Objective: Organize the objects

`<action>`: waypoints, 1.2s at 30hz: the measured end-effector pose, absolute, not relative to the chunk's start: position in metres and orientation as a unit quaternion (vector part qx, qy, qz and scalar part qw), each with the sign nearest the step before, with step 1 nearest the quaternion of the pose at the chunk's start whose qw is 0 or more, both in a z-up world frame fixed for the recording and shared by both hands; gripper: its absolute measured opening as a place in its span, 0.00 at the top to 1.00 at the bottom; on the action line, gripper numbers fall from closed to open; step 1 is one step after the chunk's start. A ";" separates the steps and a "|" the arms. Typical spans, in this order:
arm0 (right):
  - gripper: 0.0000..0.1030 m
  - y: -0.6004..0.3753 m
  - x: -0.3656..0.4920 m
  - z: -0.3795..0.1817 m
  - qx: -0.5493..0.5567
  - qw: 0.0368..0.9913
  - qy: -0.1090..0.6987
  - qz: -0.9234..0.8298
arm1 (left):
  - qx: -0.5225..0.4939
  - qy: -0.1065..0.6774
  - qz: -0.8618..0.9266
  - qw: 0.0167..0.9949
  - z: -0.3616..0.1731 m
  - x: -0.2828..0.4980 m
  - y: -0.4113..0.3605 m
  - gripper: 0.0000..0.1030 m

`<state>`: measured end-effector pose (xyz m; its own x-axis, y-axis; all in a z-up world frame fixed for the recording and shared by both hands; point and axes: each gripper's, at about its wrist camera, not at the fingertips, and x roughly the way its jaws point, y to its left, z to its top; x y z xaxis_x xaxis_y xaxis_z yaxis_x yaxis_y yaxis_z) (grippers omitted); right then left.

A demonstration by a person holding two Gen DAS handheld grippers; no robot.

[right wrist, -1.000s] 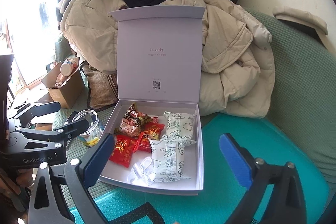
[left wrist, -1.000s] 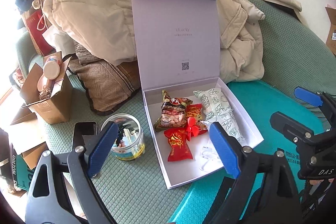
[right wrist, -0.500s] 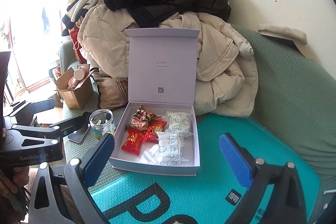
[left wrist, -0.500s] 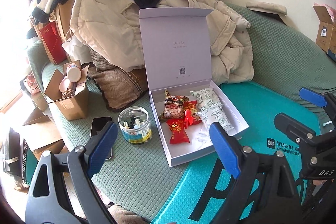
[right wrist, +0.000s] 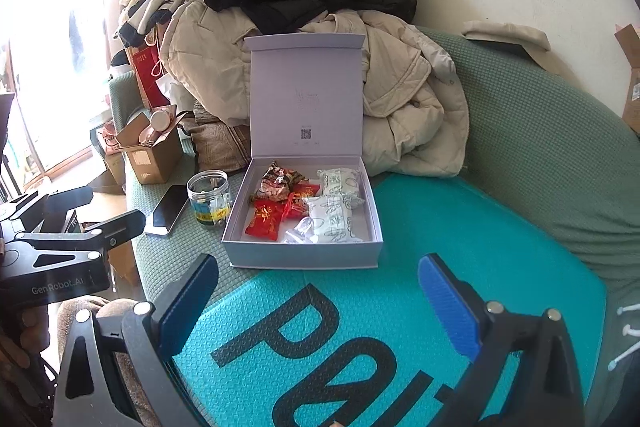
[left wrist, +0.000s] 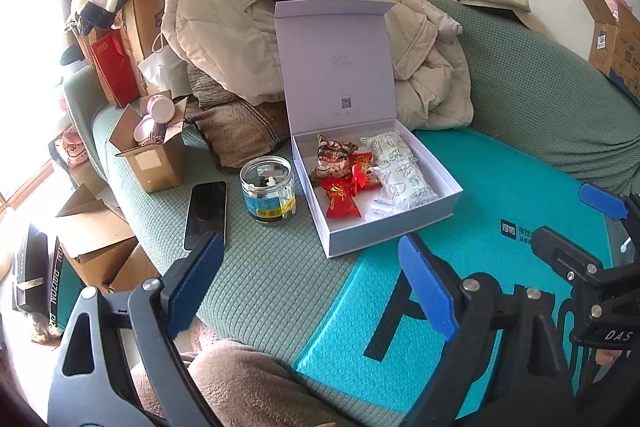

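Observation:
A pale lilac box [left wrist: 362, 237] [right wrist: 300, 261] stands on the green sofa with its lid [left wrist: 336, 67] [right wrist: 306, 95] upright. Inside lie red snack packets [left wrist: 342, 197] [right wrist: 266, 221], a brown snack bag [left wrist: 334, 157] [right wrist: 278, 179] and white patterned pouches [left wrist: 402, 173] [right wrist: 334, 217]. Left of the box stands a clear jar [left wrist: 268, 189] [right wrist: 208, 197]. My left gripper [left wrist: 308, 291] is open and empty, well short of the box. My right gripper [right wrist: 320, 307] is open too, hanging over the teal mat with nothing between its fingers.
A black phone [left wrist: 206, 209] [right wrist: 168, 209] lies left of the jar. A small cardboard box [left wrist: 154, 155] [right wrist: 150, 153] sits further left. Coats [left wrist: 240, 27] [right wrist: 320, 27] are piled behind the lid. A teal foam mat [left wrist: 460, 307] [right wrist: 360, 327] covers the near seat.
Both grippers have pulled back from the box, which now looks smaller and farther away. More of the sofa, mat and phone has come into view. Jaws stayed open.

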<state>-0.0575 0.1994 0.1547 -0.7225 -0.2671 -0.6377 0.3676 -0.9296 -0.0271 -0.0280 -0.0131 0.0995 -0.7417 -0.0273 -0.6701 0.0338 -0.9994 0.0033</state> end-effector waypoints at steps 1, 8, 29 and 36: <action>0.02 0.200 -0.052 0.152 0.332 0.168 0.077 -0.925 | 0.360 0.002 -0.933 0.015 0.098 -0.024 -0.012 0.14; 0.02 0.201 -0.022 0.138 0.337 0.160 0.087 -0.924 | 0.376 0.011 -0.927 -0.001 0.082 0.000 -0.011 0.14; 0.02 0.190 -0.001 0.122 0.342 0.185 0.086 -0.917 | 0.390 0.022 -0.920 0.002 0.064 0.022 -0.020 0.14; 0.02 0.189 -0.002 0.122 0.342 0.186 0.089 -0.917 | 0.393 0.016 -0.919 0.002 0.062 0.020 -0.019 0.14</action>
<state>-0.0019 0.1895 0.1216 -0.6963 -0.2804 -0.6607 0.4023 -0.9148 -0.0358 0.0204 -0.0190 0.0620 -0.6907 0.0089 -0.7231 0.0166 -0.9995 -0.0282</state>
